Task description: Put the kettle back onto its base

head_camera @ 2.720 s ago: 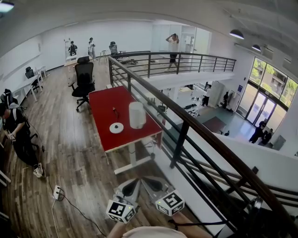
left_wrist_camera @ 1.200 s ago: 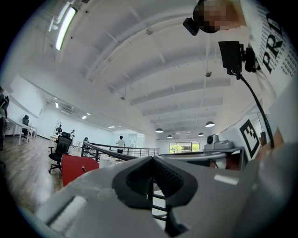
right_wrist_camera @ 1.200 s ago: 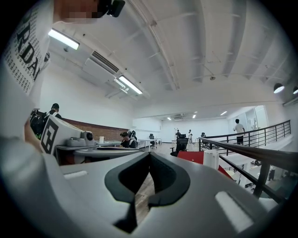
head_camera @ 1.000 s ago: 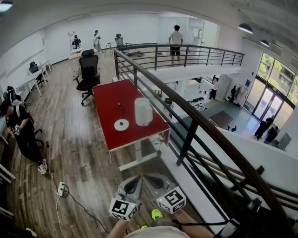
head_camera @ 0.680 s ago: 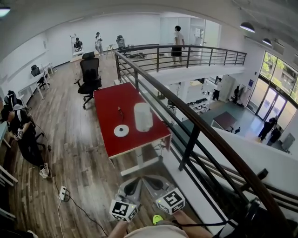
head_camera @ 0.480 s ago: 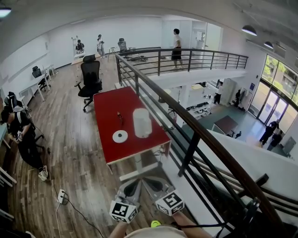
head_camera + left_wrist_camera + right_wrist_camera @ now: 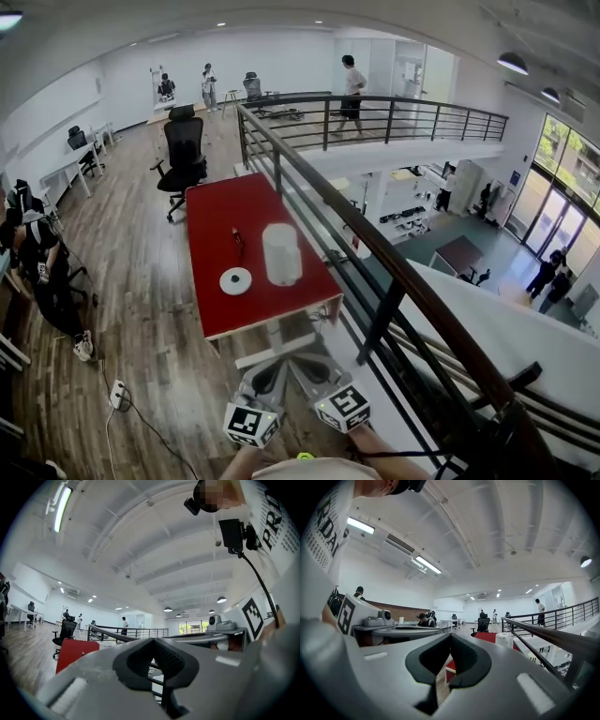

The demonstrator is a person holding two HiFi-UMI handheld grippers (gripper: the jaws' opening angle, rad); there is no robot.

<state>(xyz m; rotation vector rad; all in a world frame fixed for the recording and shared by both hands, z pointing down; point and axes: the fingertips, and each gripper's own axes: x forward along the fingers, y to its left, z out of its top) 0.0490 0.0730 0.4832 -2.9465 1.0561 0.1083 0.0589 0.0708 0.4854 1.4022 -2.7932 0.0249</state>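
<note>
Both tools are held low and level at the bottom of the head view, well apart from the task's things. The left gripper [image 7: 152,641] is clenched on nothing: its grey, matt plastic jaws are brought together at the tips, and the black, finely ribbed pads [image 7: 171,660] enclose only a rounded hollow. The right gripper [image 7: 450,636] is likewise closed and empty, its dark pads meeting in a point above a heart-shaped gap. A cube with black-and-white square markers is carried on each. The kettle [image 7: 281,253], a plain white cylinder with a smooth, matt wall, is stood upright on the red table [image 7: 217,217], whose flat rectangular top is borne on a white frame. The base [image 7: 235,280], a thin round white disc with a small hub at its centre, is laid just beside the kettle, on its left and apart from it. A small dark object [image 7: 238,242], too small to identify, is seen behind the disc. The table is set against a dark metal railing [image 7: 375,255] of round bars, on a floor [image 7: 141,281] of streaked wooden planks.
</note>
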